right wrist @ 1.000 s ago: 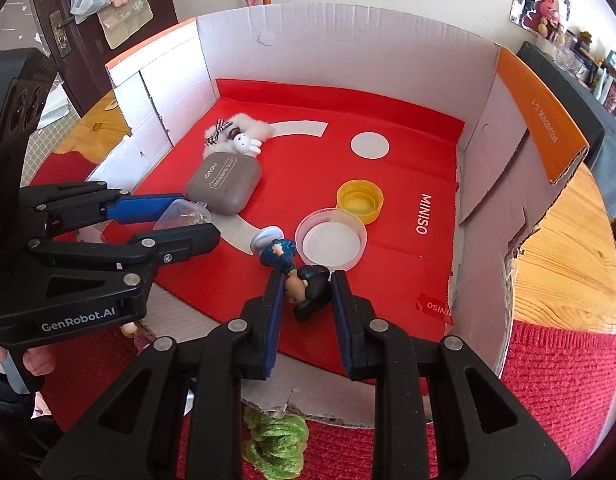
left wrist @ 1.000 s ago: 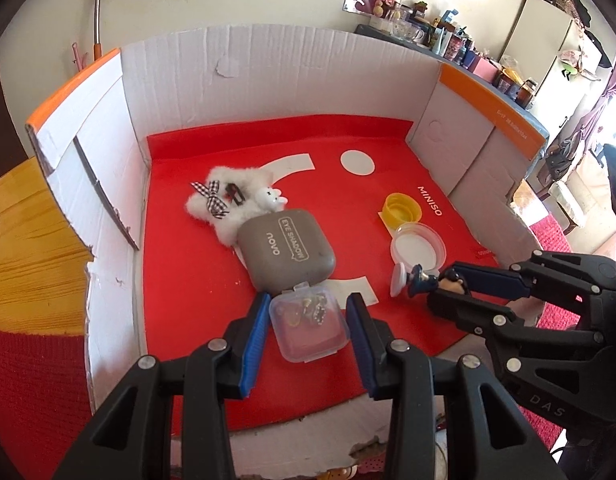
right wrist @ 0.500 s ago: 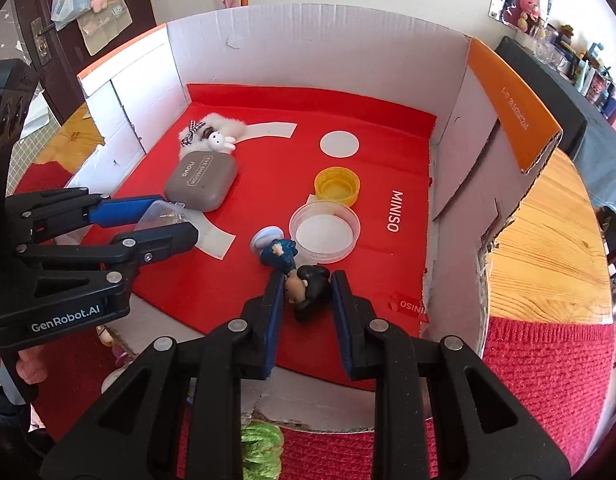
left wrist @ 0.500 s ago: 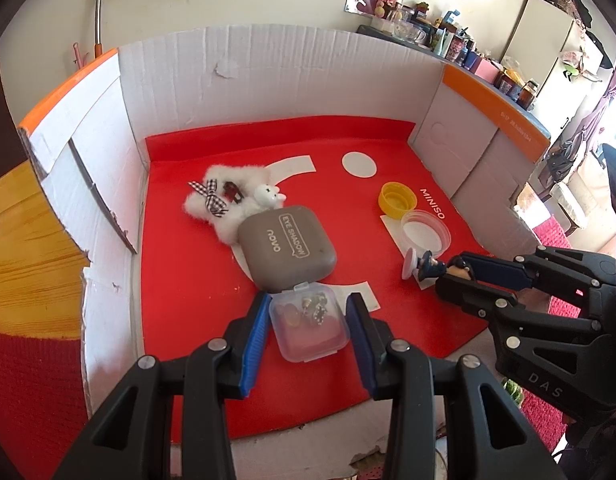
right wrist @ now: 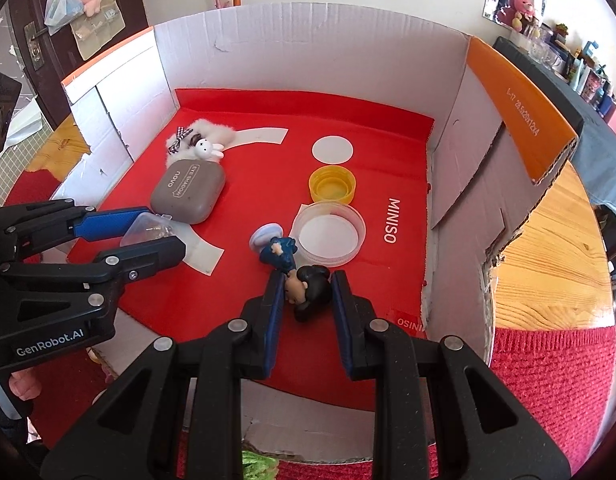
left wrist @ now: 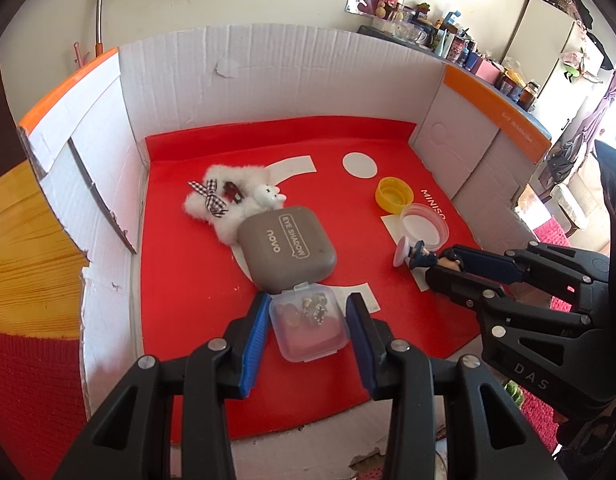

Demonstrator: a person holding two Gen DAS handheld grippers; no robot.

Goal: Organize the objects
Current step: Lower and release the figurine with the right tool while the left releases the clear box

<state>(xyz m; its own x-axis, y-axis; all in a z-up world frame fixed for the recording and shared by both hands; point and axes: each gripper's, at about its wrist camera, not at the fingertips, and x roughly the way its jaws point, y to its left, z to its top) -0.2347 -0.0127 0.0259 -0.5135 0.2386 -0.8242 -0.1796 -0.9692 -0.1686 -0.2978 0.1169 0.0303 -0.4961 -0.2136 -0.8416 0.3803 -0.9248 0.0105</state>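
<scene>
My left gripper (left wrist: 305, 312) is shut on a small clear plastic box (left wrist: 308, 326) with trinkets inside, held just in front of the grey eye-shadow case (left wrist: 285, 254). My right gripper (right wrist: 305, 294) is shut on the black-haired head of a small doll figure (right wrist: 295, 280) in blue clothes, its round base pointing toward the clear lid (right wrist: 330, 236). Both are low over the red floor (right wrist: 267, 168) of the cardboard box. The right gripper (left wrist: 448, 266) and the doll (left wrist: 422, 256) also show in the left wrist view, the left gripper (right wrist: 147, 232) in the right one.
A white fluffy rabbit hair clip (left wrist: 227, 200) lies behind the grey case. A yellow cap (left wrist: 394, 194) sits beside the clear lid (left wrist: 424, 226). White cardboard walls (left wrist: 267, 76) with orange edges surround the floor. A wooden table (right wrist: 548, 248) and red cloth (right wrist: 556, 376) lie outside.
Both grippers have drawn back slightly from the box's far wall, still holding their objects. The doll's base has moved a little away from the clear lid.
</scene>
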